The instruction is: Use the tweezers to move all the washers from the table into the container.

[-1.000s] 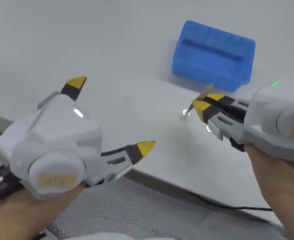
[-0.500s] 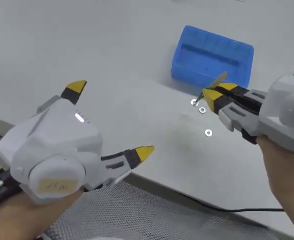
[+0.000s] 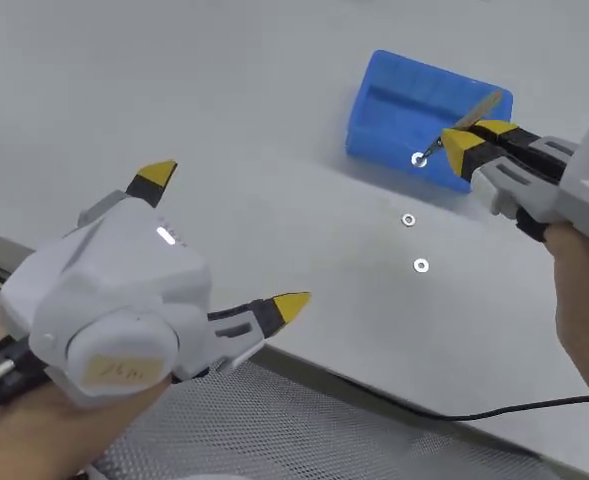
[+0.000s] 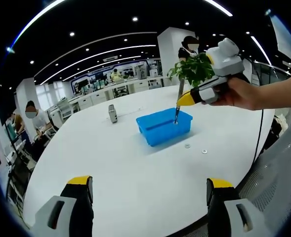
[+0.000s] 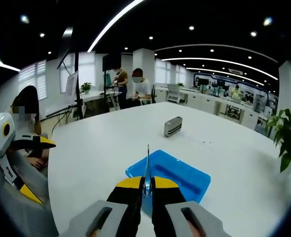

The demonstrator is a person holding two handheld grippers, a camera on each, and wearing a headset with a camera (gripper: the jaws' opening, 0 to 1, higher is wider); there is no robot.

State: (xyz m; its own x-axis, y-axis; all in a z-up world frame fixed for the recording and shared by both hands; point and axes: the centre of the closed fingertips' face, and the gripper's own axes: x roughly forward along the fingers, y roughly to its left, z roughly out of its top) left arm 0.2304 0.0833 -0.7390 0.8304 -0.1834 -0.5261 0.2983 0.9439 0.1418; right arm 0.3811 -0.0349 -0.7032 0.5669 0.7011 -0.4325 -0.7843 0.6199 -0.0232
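Right claw (image 3: 466, 142), pinching tweezers (image 3: 435, 149) (washer (image 3: 419, 159), apparently), reached container (image 3: 394, 100); left claw (image 3: 224, 238) wide, empty; 2 washers (image 3: 408, 220) on table (image 3: 224, 120).

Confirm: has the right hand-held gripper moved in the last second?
Yes. The right hand-held gripper moved away from the two loose washers to the blue container's near wall.

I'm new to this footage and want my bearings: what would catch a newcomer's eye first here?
The bright blue container at the head view's upper right stands out, with the right gripper shut on tweezers with a pinched washer over its near edge. Two others, a farther washer and a nearer washer, lie on the white table before it; the left gripper hangs open at lower left.
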